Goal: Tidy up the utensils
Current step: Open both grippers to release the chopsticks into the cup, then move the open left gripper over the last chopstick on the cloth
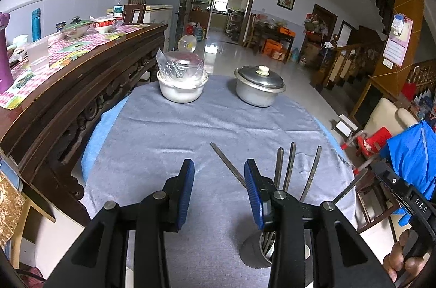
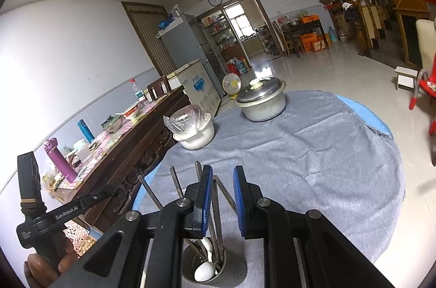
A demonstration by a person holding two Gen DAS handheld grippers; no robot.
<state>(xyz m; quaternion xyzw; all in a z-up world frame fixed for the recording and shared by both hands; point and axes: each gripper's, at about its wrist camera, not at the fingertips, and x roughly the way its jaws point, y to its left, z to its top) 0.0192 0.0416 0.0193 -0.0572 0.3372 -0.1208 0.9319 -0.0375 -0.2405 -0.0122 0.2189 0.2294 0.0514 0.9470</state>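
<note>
A grey metal utensil cup (image 1: 256, 252) (image 2: 218, 271) stands on the grey cloth near the table's front edge. Several metal utensil handles (image 1: 288, 168) (image 2: 177, 184) stick up out of it, and a white spoon (image 2: 205, 270) lies inside. My left gripper (image 1: 219, 179) is open and empty, just left of the cup and above it. My right gripper (image 2: 222, 187) hovers over the cup with its blue pads a little apart; a metal handle (image 2: 218, 206) stands in the gap and I see no pad touching it.
A white bowl with a plastic-wrapped dish (image 1: 181, 81) and a lidded metal pot (image 1: 259, 86) stand at the table's far side. A dark wooden sideboard (image 1: 81, 75) with bowls and bottles runs along the left. Red chair (image 1: 370, 143) stands to the right.
</note>
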